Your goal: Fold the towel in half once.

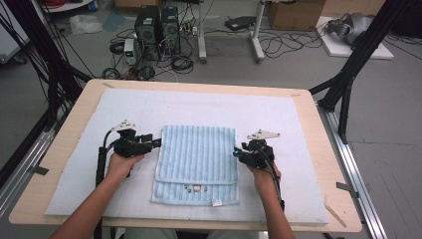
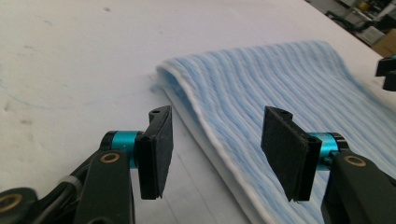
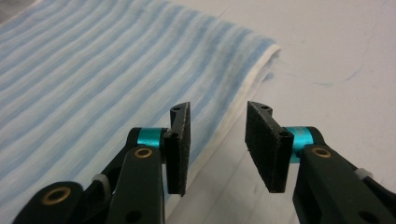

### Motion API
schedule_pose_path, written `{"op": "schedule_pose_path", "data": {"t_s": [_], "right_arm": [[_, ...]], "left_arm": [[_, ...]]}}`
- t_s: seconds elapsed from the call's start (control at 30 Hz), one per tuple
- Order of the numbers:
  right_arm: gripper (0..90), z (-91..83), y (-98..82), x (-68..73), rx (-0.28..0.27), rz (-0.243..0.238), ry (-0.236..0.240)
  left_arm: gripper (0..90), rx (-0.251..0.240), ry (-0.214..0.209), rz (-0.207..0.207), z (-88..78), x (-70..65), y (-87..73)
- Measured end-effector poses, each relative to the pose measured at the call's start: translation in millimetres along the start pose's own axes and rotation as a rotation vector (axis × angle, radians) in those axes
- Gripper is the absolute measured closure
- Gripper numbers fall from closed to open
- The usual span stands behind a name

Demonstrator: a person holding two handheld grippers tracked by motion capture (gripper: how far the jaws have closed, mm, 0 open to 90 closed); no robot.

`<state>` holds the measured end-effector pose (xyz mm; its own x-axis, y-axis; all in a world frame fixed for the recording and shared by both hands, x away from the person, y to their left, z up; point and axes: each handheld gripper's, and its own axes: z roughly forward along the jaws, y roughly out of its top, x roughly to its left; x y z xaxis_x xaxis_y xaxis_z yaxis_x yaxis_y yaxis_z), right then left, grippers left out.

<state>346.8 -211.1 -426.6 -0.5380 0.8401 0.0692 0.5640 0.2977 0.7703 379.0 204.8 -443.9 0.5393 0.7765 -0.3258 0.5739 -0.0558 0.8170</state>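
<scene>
A folded blue-and-white striped towel (image 1: 196, 159) lies flat in the middle of the white mat, with a lower layer sticking out toward the person. My left gripper (image 1: 158, 143) sits at the towel's left edge, held in the person's left hand. In the left gripper view its jaws (image 2: 217, 149) stand open, and the towel's (image 2: 280, 84) thick folded edge runs under the gap without touching the pads. My right gripper (image 1: 236, 153) is at the towel's right edge. It is open (image 3: 217, 144) too, with the towel's (image 3: 93, 70) white hem below the gap.
A white foam mat (image 1: 199, 107) covers most of the wooden table (image 1: 79, 107). A small white tag (image 1: 217, 202) lies on the towel's near layer. Beyond the table's far edge are computer towers (image 1: 154, 25), cables and black frame legs (image 1: 348, 74).
</scene>
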Motion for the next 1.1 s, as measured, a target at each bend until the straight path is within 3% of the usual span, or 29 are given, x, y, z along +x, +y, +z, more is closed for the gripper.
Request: {"op": "schedule_pose_path", "data": {"t_s": [0.1,0.17,0.23,0.3,0.37,0.4,0.43,0.57,0.73,0.8,0.87,1.03,1.1], "right_arm": [[58.7,12.6,9.7,-7.3,0.006,0.027,-0.018],[58.7,20.1,13.7,-9.7,0.023,0.044,-0.024],[59.1,32.2,18.9,-9.9,0.058,0.04,-0.033],[61.8,40.6,20.8,-10.2,0.091,0.038,-0.047],[67.7,45.8,19.8,-10.3,0.106,0.057,-0.033],[75.6,46.0,19.6,-10.5,0.099,0.068,-0.027],[82.8,46.7,19.2,-10.8,0.095,0.092,0.006],[85.2,48.3,19.9,-12.8,0.089,0.107,0.014],[85.2,56.5,25.9,-14.2,0.068,0.082,-0.038],[85.1,60.6,30.2,-16.5,0.07,0.083,-0.05],[85.0,64.5,33.8,-18.3,0.059,0.077,-0.064],[84.1,73.1,39.2,-20.0,0.051,0.071,-0.093],[79.2,73.7,39.0,-19.8,0.048,0.076,-0.1]], "left_arm": [[43.3,0.047,0.032,-0.036,16.8,0.1,4.7],[44.5,0.095,0.055,-0.021,26.5,-2.1,4.4],[47.8,0.086,0.053,-0.017,30.1,-5.3,4.9],[56.8,0.09,0.068,0.004,32.7,-8.2,4.5],[72.1,0.095,0.071,0.02,34.3,-10.2,3.9],[81.8,0.104,0.058,0.02,35.4,-10.8,3.8],[84.3,0.107,0.068,0.024,36.1,-11.6,4.6],[85.6,0.116,0.079,0.008,40.8,-9.4,11.9],[85.6,0.11,0.092,-0.02,51.2,-2.3,20.2],[85.6,0.084,0.104,-0.029,54.2,0.8,22.3],[85.6,0.088,0.093,-0.042,56.5,5.3,23.1],[85.4,0.074,0.092,-0.001,59.8,11.4,27.9],[82.0,0.06,0.106,0.016,58.5,11.1,27.9]]}}
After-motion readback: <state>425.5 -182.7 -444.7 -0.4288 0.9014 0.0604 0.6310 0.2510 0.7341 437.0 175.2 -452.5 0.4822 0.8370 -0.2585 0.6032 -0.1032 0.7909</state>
